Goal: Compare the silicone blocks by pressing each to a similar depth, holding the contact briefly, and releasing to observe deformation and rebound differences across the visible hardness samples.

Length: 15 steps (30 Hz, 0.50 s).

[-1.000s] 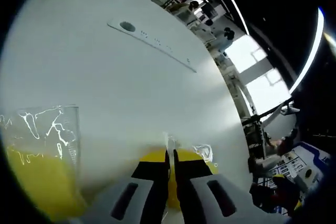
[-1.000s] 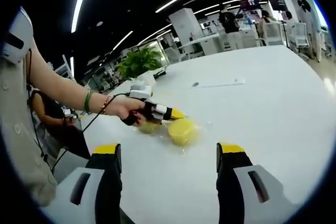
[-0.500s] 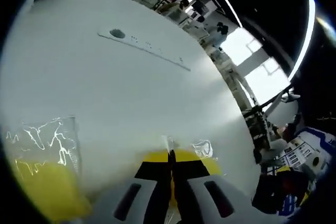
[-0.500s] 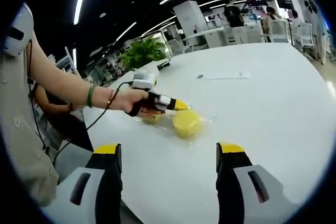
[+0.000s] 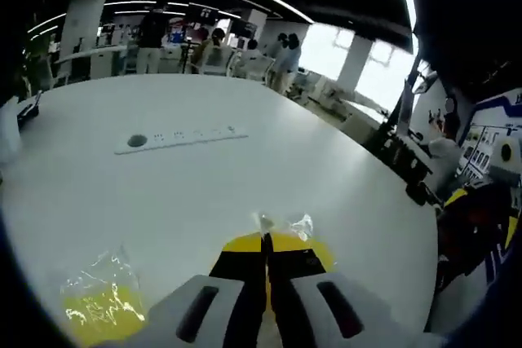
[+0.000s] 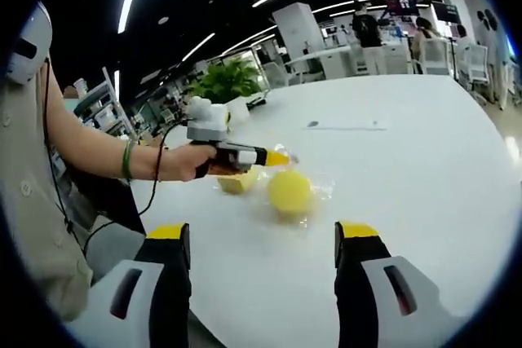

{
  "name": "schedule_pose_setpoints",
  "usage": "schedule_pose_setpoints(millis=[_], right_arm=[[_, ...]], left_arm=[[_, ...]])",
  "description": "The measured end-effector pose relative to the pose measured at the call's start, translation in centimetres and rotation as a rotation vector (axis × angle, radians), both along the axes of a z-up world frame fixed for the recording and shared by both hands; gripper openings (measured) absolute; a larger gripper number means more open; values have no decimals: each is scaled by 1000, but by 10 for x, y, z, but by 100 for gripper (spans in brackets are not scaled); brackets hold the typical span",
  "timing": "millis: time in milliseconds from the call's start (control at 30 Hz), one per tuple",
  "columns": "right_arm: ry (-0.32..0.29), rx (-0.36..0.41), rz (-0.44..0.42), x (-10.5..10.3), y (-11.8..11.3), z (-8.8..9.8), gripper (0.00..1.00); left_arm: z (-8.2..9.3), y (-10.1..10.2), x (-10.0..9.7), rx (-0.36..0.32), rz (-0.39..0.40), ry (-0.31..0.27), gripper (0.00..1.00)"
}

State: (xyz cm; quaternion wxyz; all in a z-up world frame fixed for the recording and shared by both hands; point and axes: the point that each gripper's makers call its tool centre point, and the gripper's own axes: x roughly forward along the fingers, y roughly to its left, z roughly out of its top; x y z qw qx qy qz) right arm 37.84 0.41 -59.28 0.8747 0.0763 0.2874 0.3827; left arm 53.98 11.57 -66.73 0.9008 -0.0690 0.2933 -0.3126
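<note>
left gripper [image 6: 281, 156]: jaws pressed together, hovering above round yellow block [image 6: 289, 193] on white table [image 6: 424, 152]. second wrapped block [image 6: 232, 182] just left. right gripper [image 6: 261, 238]: wide, empty, nearer. risk: slick wrapper lets block slide, spoiling equal depth.

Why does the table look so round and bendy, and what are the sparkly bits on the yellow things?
In both views the fisheye lens curves the table. In the left gripper view, ceiling lights glint off the clear wrap around a yellow block, which looks blurry near the edge. In the right gripper view, the round yellow block sits sharper, its wrap shining faintly.
</note>
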Motion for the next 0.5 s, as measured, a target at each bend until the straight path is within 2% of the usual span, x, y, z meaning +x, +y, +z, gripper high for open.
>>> schedule_pose_setpoints(millis=[67, 100, 167, 233, 267, 500], right_arm=[[-5, -12, 1, -3, 0, 2, 66], [-10, -12, 2, -4, 0, 4, 66], [-11, -14, 3, -7, 1, 6, 66], [-22, -20, 3, -9, 2, 10, 66], [-25, -17, 2, -11, 3, 12, 66], [-46, -31, 14, -21, 11, 21, 65]], left_arm=[[4, 2, -7, -9, 4, 0, 0], [7, 2, -12, -54, 21, 24, 0], [9, 7, -16, -44, 39, 29, 0], [16, 9, -22, -85, 46, 37, 0], [18, 11, -24, -82, 47, 37, 0], [40, 8, -44, -60, 6, -31, 0]])
